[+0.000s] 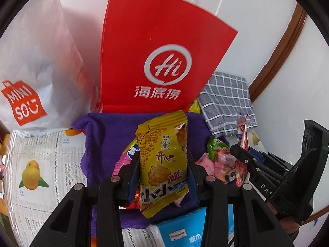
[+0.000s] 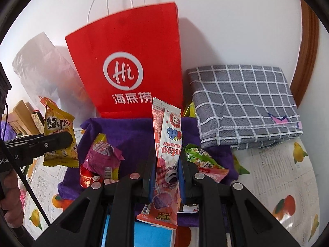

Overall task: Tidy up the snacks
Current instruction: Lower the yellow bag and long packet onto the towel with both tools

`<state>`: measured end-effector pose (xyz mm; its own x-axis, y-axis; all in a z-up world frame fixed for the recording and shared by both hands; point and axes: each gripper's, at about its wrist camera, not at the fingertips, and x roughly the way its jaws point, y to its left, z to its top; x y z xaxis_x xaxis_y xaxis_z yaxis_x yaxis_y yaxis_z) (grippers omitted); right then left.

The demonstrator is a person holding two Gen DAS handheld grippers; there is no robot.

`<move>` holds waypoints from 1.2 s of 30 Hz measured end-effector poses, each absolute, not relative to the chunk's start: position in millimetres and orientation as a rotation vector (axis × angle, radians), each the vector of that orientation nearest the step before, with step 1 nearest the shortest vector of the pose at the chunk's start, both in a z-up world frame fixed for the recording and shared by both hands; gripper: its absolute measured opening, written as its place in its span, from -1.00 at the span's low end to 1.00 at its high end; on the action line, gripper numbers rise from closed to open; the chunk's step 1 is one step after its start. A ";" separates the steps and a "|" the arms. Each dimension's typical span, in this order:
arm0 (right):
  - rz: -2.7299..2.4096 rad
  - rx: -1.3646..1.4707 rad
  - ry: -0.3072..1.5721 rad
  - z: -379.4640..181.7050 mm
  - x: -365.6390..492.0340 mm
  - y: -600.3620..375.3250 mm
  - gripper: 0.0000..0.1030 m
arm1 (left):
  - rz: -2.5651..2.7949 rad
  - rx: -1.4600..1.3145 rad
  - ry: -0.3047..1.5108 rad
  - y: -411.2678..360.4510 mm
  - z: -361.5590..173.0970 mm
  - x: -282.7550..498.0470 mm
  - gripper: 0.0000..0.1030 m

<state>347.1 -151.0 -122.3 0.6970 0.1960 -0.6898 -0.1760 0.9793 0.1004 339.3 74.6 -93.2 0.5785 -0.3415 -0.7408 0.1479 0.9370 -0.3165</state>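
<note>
Both tongs are busy rn. Left gripper (image 1: 163, 177) is clamped on the yellow rice cracker packet (image 1: 163, 162), pads squeezing it about mid-body, packet standing upright above the purple cloth (image 1: 107, 135). Right gripper (image 2: 166, 175) is clenched on the pink long snack stick (image 2: 167, 144), held around its lower-middle w/ the top end sticking up in front of the red paper bag (image 2: 127, 61).

Handling-wise, imo both are super light, crinkly film, slick surface. The cracker one is puffy w/ air and prob brittle inside, so no hard squeezing; mid-body grip looks fine, or grab the flat crimped seam at the top if it slips. The stick is narrow and floppy-ish, so holding near the middle keeps it from drooping or swinging.

Rest of the pile sits on the purple cloth: a magenta packet (image 2: 102, 154), a green packet (image 2: 197, 154), plus small pink ones that I can't make out properly thru the fisheye blur. The grey checked cloth (image 2: 242, 103) lies folded to the right, and the white plastic bag (image 1: 30, 72) is slumped left of the red one.
</note>
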 end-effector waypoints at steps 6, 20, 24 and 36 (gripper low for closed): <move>0.216 0.039 0.804 -143.8 361.4 -150.9 -0.64 | -0.283 -0.227 0.944 74.2 -107.5 345.1 -0.26; 0.246 0.014 0.850 -175.5 365.6 -144.8 -0.64 | -0.273 -0.242 0.975 76.8 -121.8 350.2 -0.26; 0.250 0.010 0.861 -179.1 367.3 -143.4 -0.64 | -0.279 -0.240 0.976 75.0 -123.1 350.5 -0.26; 0.235 -0.033 0.908 -187.7 372.3 -138.3 -0.62 | -0.293 -0.235 0.984 70.4 -125.2 351.3 -0.26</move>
